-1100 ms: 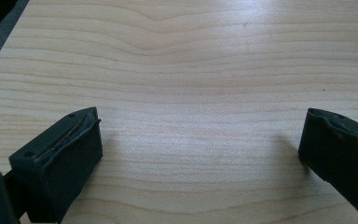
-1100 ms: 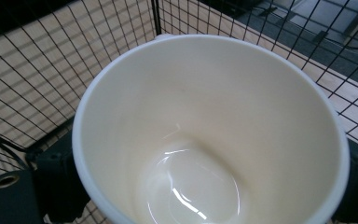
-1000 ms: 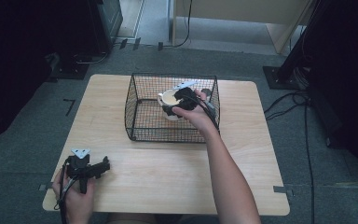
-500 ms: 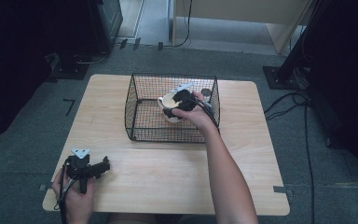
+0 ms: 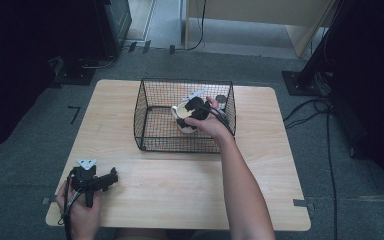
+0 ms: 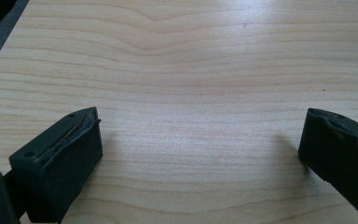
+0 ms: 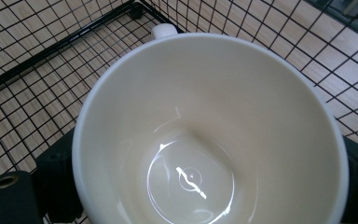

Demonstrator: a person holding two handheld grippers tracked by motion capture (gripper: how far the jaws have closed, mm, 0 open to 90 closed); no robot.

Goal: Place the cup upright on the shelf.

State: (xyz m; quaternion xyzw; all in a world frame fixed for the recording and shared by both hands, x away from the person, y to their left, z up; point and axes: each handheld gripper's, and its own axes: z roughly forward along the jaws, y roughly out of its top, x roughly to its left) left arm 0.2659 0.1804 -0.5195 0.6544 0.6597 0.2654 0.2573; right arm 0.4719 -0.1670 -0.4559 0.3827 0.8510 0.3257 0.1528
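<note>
A white mug (image 5: 181, 115) with a cream inside sits within the black wire basket (image 5: 145, 107) at the table's middle back. My right gripper (image 5: 196, 107) reaches into the basket from above and is shut on the mug. In the right gripper view the mug (image 7: 205, 130) is seen mouth-on, its handle pointing away, and my right gripper (image 7: 209, 186) has one black jaw on each side of it. My left gripper (image 5: 107, 179) rests at the table's front left, held by a hand. It (image 6: 200, 140) stands open over bare wood with nothing between its jaws.
The wooden table (image 5: 260, 165) has bare surface in front of the basket and on both sides. The basket's wire walls (image 7: 37, 70) enclose the mug closely. Cables and dark stands lie on the floor beyond the table's right edge.
My right hand with the mug has shifted only slightly inside the basket. The left gripper has not moved.
</note>
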